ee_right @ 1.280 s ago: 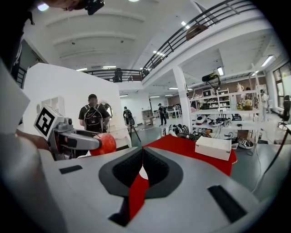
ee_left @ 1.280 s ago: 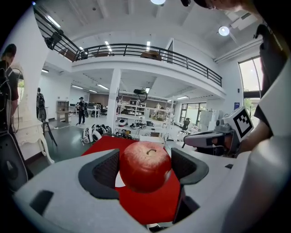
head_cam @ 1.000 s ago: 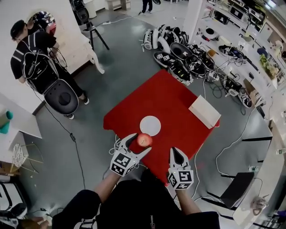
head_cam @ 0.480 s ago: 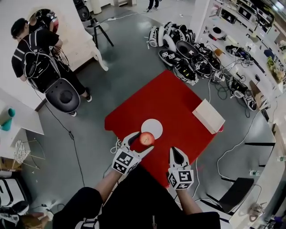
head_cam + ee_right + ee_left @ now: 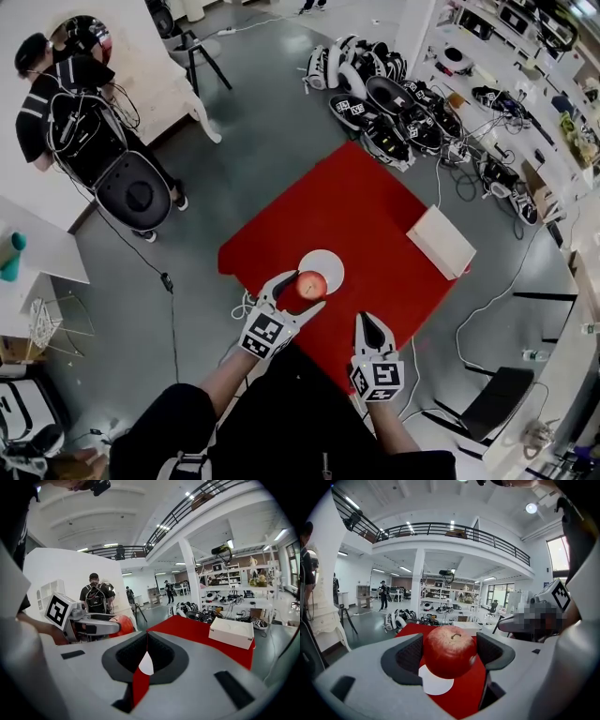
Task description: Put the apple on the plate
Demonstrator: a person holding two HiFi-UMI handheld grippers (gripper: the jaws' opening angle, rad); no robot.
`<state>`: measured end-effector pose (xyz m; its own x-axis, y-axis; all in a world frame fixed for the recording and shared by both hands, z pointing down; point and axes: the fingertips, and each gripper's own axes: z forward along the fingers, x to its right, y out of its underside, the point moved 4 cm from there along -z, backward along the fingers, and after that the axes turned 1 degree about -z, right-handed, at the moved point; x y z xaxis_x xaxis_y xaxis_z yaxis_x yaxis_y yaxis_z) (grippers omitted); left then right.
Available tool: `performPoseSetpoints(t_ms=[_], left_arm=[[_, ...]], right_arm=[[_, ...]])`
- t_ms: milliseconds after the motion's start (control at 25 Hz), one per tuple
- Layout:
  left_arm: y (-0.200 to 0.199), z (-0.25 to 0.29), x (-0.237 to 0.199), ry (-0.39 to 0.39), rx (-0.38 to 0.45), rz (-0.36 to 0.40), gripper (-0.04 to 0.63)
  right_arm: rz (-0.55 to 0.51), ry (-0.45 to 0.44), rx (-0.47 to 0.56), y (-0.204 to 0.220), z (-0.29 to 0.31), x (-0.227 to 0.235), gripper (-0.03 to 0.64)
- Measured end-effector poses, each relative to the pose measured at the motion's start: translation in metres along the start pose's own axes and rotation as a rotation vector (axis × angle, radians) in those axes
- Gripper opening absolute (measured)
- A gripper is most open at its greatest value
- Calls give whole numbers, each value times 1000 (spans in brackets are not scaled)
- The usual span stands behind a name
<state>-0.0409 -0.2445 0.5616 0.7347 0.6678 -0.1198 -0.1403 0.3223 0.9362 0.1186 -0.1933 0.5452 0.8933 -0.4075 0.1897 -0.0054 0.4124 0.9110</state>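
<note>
L gripper (image 5: 300, 292) clamped the apple (image 5: 310, 282) over the near edge of the white plate (image 5: 333, 264) on the red table (image 5: 361, 202). R gripper (image 5: 372, 324) hung beside it, jaws pressed together w/ nothing between.

Head view looks steeply down; both gripper views face forward, sharing the white plate (image 5: 331, 266)

A large open lab; shelves (image 5: 229, 581) of gear; equipment (image 5: 375, 103) heaped on the grey floor (image 5: 272, 141); a railed mezzanine (image 5: 450, 529) overhead.

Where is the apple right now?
In the head view the apple is clamped in the left gripper, left of centre, over the near edge of the white plate on the red table.
</note>
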Motion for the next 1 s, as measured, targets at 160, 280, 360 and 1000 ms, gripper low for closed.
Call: performPoseSetpoints(t_ms=[160, 280, 360, 1000], left_arm=[[15, 9, -14, 3, -22, 14, 359], [26, 24, -23, 31, -33, 31, 359], [34, 37, -31, 55, -38, 41, 359], [102, 112, -60, 158, -103, 21, 359]], right_arm=[[5, 16, -18, 2, 7, -9, 12], [6, 29, -37, 3, 16, -9, 11], [6, 40, -43, 0, 24, -9, 12], [70, 123, -116, 27, 44, -7, 12]])
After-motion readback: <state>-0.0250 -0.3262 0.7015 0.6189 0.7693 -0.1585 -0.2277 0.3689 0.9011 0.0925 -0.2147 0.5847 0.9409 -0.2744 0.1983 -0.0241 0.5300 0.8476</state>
